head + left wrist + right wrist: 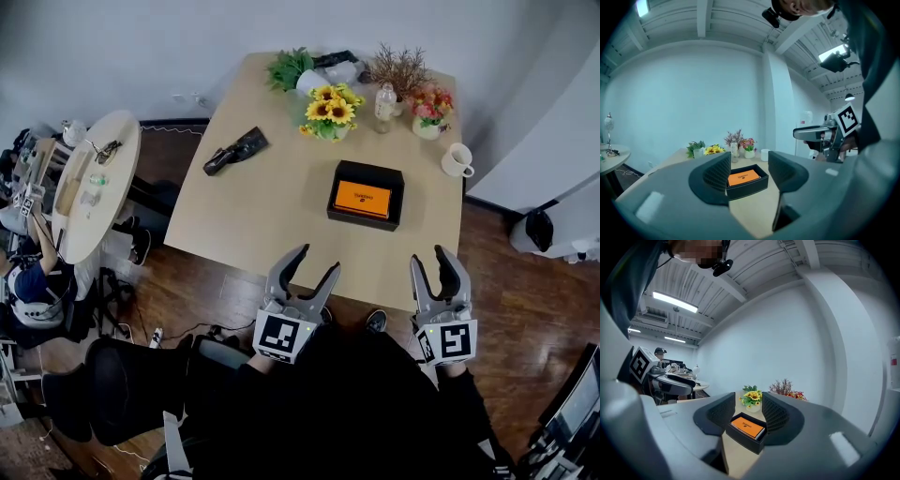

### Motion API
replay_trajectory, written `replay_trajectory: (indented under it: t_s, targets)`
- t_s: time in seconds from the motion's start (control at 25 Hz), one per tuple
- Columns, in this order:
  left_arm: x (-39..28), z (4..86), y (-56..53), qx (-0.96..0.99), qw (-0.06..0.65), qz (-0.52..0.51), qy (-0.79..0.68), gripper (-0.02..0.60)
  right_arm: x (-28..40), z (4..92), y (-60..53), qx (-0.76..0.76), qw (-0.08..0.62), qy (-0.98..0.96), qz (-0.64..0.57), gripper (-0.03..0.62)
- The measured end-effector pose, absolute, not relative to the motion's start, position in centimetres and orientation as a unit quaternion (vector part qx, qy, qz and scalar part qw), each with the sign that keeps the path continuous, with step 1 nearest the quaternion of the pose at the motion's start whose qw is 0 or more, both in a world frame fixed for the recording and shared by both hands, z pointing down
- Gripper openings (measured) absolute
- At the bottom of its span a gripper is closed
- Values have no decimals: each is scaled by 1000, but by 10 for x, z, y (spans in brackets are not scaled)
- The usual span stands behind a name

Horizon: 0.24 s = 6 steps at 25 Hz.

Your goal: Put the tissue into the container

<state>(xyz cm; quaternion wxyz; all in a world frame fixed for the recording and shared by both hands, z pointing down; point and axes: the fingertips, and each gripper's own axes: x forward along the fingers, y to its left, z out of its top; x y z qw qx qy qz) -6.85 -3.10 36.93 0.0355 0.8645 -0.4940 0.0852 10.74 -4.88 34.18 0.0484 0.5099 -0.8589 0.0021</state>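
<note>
An orange tissue pack point(362, 199) lies inside a black open container point(395, 201) in the middle of the wooden table point(253, 216). Both grippers hover off the table's near edge, short of the container. My left gripper point(317, 262) is open and empty. My right gripper point(430, 257) has its jaws partly apart with nothing between them. The left gripper view frames the container point(751, 186) and pack point(743, 177) between its fingers point(717, 174), well beyond them. In the right gripper view the container point(740, 438) and pack point(748, 426) likewise sit past the fingers point(776, 414).
At the table's far side stand sunflowers point(329, 111), a small bottle point(383, 101), potted flowers point(428, 105) and a green plant point(289, 67). A white mug point(457, 160) sits far right, a black object point(234, 150) far left. A round side table point(94, 183) stands left.
</note>
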Motion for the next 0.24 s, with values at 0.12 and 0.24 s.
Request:
replay_trajectory:
  t_s: [0.12, 0.24]
  targets:
    - [-67, 367, -33, 865, 36, 77, -495, 235, 108, 342, -49, 511, 49, -858, 3, 179]
    - [-67, 366, -34, 865, 38, 73, -496, 235, 108, 341, -49, 510, 49, -859, 1, 176]
